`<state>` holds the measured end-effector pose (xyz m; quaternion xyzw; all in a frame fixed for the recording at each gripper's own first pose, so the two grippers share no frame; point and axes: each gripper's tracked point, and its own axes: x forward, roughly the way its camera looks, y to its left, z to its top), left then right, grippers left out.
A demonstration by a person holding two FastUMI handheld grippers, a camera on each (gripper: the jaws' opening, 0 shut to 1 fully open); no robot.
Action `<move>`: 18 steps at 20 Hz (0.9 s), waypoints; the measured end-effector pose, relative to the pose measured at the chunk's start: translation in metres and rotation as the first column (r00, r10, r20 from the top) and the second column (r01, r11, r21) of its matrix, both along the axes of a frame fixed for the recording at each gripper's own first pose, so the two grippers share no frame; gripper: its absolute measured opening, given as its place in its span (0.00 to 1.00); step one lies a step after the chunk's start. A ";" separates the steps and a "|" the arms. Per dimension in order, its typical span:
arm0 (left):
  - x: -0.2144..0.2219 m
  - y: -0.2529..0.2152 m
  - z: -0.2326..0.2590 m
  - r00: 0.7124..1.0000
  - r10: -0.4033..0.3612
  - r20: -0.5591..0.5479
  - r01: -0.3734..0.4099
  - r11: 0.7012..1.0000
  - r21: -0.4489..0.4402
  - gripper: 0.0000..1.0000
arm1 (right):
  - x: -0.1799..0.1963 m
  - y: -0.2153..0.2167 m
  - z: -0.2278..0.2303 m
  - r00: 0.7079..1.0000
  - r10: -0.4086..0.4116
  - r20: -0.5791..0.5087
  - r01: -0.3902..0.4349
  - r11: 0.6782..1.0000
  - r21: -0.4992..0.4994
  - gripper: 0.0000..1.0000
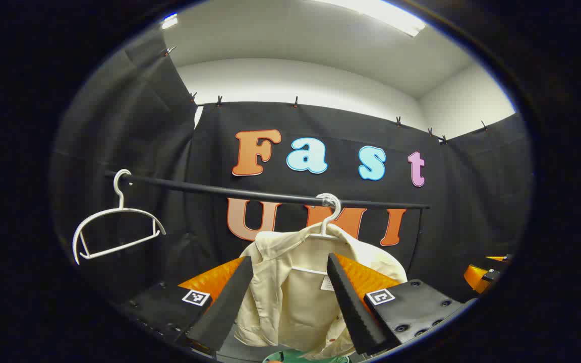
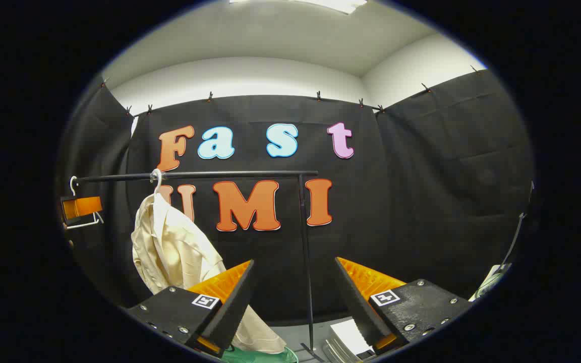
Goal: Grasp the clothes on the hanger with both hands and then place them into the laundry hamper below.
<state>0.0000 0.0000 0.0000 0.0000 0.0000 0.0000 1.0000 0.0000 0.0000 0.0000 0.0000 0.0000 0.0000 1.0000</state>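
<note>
Hanging at far left on the black rail [image 1: 220, 190] was an empty white hanger [image 1: 116, 227]. Right of it, a cream shirt [image 1: 290, 292] hung on a second hanger [image 1: 327, 212], above a green hamper [image 1: 300, 358] edge. Left gripper [image 1: 290, 302] jaws stood wide, framing the shirt, not touching. Right gripper [image 2: 295, 302] was wide too, empty, shirt [image 2: 174, 247] off to its left, hamper [image 2: 260, 355] below.
</note>
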 end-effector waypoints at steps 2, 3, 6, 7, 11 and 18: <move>-0.003 0.014 0.008 1.000 0.007 0.017 -0.007 1.000 -0.002 0.97 | -0.007 0.010 0.005 1.000 0.003 0.007 -0.003 1.000 -0.007 0.93; -0.005 0.021 0.009 1.000 0.015 0.023 -0.016 1.000 0.003 0.97 | -0.009 0.017 0.006 1.000 0.011 0.004 -0.011 1.000 -0.007 0.93; -0.009 0.036 0.013 0.999 0.034 0.035 -0.035 0.999 0.017 0.96 | -0.012 0.030 0.011 0.999 0.035 0.012 -0.035 0.999 -0.004 0.93; -0.008 0.039 0.013 0.999 0.039 0.035 -0.040 0.999 0.017 0.96 | -0.011 0.033 0.010 0.999 0.039 0.009 -0.039 0.999 -0.008 0.93; -0.009 0.043 0.023 0.997 0.048 0.064 -0.048 0.999 0.005 0.93 | -0.011 0.041 0.011 0.998 0.054 0.014 -0.054 0.998 -0.026 0.93; -0.009 0.049 0.027 0.996 0.058 0.074 -0.058 0.998 0.010 0.96 | -0.007 0.040 0.013 0.999 0.048 0.018 -0.048 0.998 -0.032 0.93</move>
